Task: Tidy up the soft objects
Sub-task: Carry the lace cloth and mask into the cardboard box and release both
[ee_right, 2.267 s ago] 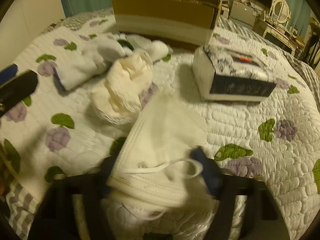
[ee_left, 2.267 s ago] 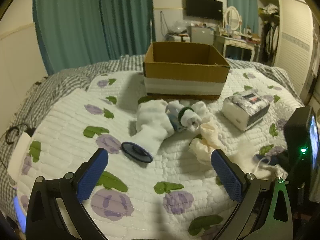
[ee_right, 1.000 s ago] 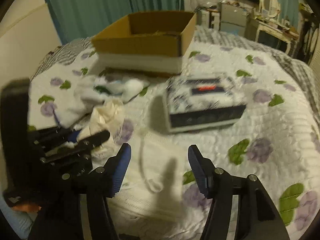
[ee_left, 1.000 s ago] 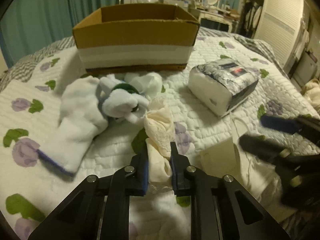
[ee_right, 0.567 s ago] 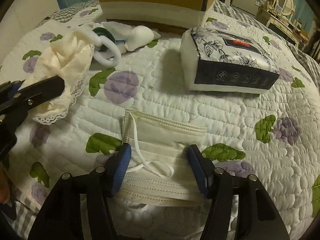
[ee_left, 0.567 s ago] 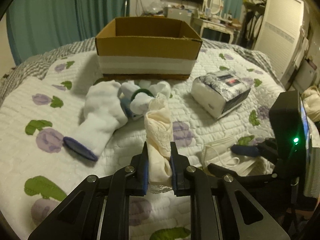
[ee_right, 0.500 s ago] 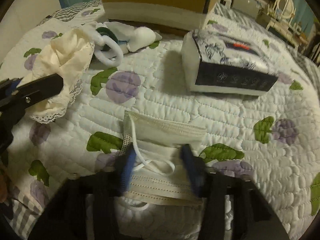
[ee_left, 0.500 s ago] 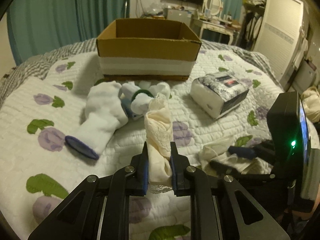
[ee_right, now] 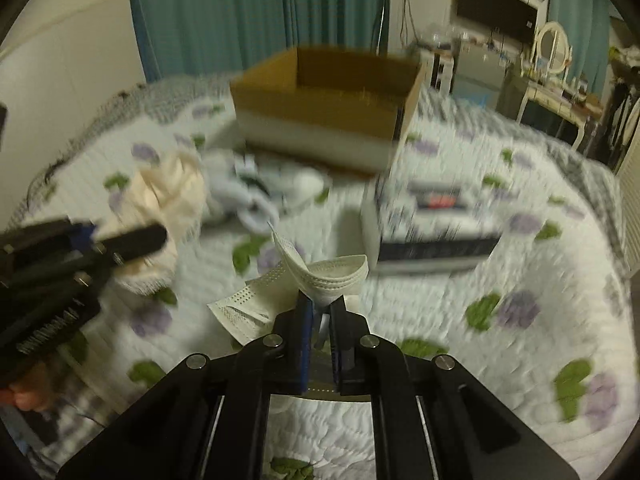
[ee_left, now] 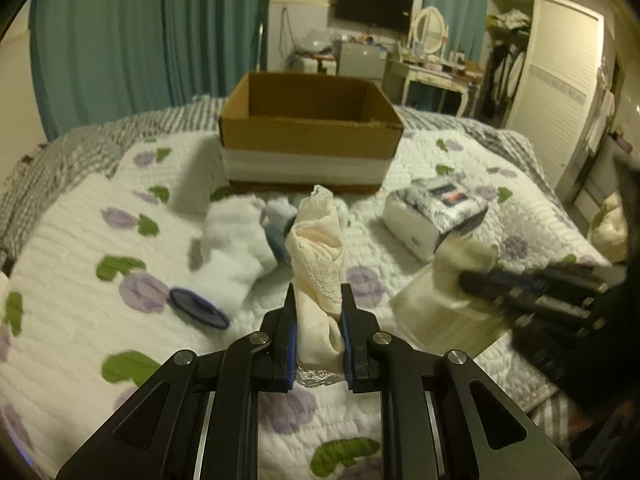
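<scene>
The quilted bed (ee_left: 80, 240) spreads under me, and well ahead of both my jaws stands the open cardboard box (ee_left: 310, 136), which looks like where these soft things belong. Ahead and right of my left jaws lies a wrapped tissue pack (ee_left: 434, 216); ahead and left of them a white sock (ee_left: 236, 256) lies beside a heap of other socks.

My left gripper (ee_left: 318, 320) is clamped on a cream lace cloth (ee_left: 318, 248), which stands up from between the pads. My right gripper (ee_right: 320, 316) is pinched tight on a white face mask (ee_right: 320, 276), whose loose end droops left of the jaws.

I judge the picking-up finished on both sides and the carry in hand. Next I must bring both loads forward above the box rim, then part my jaws so each piece drops inside. The mask's trailing end could catch the rim.
</scene>
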